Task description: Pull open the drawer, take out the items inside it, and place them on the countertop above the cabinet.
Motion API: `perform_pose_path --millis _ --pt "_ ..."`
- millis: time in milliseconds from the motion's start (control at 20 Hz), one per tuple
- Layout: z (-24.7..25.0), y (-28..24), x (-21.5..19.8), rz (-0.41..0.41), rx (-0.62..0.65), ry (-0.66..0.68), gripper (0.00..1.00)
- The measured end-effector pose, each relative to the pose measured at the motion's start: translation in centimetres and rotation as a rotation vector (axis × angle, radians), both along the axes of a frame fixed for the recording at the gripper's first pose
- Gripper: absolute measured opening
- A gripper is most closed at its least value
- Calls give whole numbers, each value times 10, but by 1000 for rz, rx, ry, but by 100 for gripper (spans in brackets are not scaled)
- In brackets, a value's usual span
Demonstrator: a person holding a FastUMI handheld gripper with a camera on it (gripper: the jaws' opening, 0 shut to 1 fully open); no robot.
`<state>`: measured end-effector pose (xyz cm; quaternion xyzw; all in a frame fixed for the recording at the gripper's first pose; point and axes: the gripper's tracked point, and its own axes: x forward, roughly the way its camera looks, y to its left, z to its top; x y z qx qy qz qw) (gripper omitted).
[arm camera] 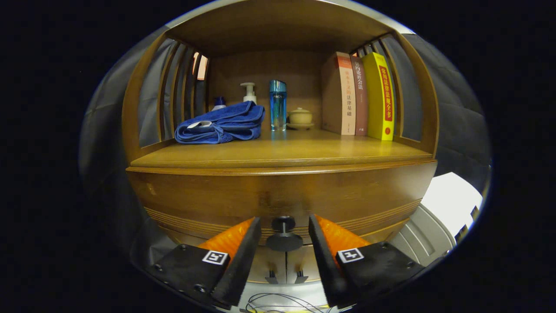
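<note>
A wooden cabinet fills the view, with its drawer front shut and flush below the countertop. A dark round knob on a short stem sticks out of the drawer front. My gripper is open, one finger on each side of the knob, with a gap between each finger and the knob. The drawer's contents are hidden.
On the countertop lie a folded blue towel, a white pump bottle, a blue bottle, a small lidded cup on a saucer and three upright books. Slatted wooden sides and a roof enclose the countertop.
</note>
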<state>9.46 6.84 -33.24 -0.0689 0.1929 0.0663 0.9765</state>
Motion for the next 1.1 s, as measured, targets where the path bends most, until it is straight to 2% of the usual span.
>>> perform_pose_path --millis 200,450,1100 --pt "-1 -5 1 1 -3 11 54" --pt "-2 -6 -5 -2 -22 23 44" --pt "13 -17 -70 -14 -18 23 44"
